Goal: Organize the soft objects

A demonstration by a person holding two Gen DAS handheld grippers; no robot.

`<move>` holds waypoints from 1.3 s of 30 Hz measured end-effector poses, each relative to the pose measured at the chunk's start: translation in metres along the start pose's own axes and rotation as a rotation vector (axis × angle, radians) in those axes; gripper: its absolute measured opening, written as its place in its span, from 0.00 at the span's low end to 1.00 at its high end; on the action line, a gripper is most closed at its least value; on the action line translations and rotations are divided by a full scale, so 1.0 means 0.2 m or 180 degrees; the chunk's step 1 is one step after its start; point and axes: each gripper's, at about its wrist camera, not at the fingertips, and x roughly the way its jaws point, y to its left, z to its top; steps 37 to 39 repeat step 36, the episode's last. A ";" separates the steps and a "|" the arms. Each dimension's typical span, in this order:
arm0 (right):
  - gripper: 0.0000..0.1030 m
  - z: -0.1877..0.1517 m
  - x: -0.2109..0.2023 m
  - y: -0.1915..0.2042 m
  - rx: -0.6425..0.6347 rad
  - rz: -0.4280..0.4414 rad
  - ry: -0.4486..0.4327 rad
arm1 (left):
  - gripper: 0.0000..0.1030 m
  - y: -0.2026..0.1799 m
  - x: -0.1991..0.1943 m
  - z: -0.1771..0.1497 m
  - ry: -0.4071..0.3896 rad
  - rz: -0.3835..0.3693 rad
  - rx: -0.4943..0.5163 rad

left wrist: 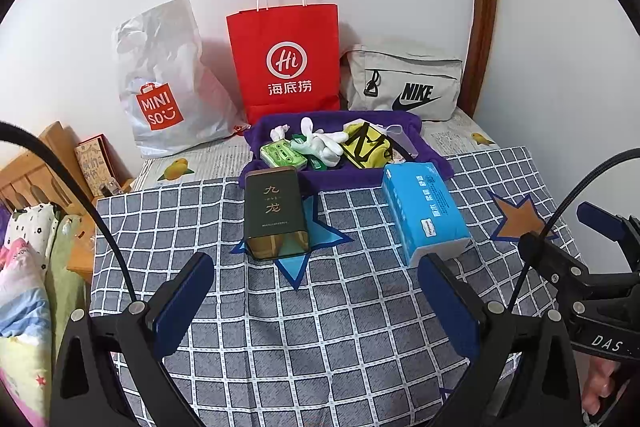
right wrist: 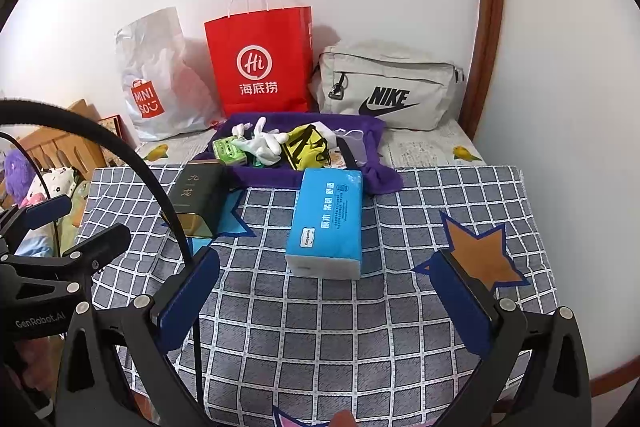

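A blue tissue pack [left wrist: 424,211] [right wrist: 326,221] lies on the checked cloth [left wrist: 320,307] in front of a purple fabric tray [left wrist: 276,125] [right wrist: 372,131]. The tray holds white gloves [left wrist: 320,143] [right wrist: 262,139], a green pouch [left wrist: 280,153] [right wrist: 228,149] and a yellow-black cloth [left wrist: 366,145] [right wrist: 308,147]. A dark green tin box [left wrist: 276,213] [right wrist: 196,199] lies left of the tissues. My left gripper [left wrist: 316,303] hovers open over the cloth, short of both. My right gripper [right wrist: 328,299] is open just before the tissue pack, and shows at the right of the left wrist view [left wrist: 568,239].
At the wall stand a white Miniso bag [left wrist: 160,87] [right wrist: 156,83], a red paper bag [left wrist: 286,63] [right wrist: 260,63] and a grey Nike bag [left wrist: 404,83] [right wrist: 390,87]. An orange star patch [right wrist: 478,253] and a blue star patch [left wrist: 316,243] mark the cloth. Bedding and wooden furniture lie left.
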 end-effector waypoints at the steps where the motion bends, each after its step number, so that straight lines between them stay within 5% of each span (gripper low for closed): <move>1: 1.00 0.00 0.00 0.00 -0.0005 -0.0002 0.0000 | 1.00 0.00 0.00 0.00 0.0003 0.0005 -0.0003; 39: 1.00 -0.01 0.01 -0.03 0.0044 -0.0002 0.0027 | 1.00 -0.02 -0.02 0.01 -0.0074 -0.0074 -0.0051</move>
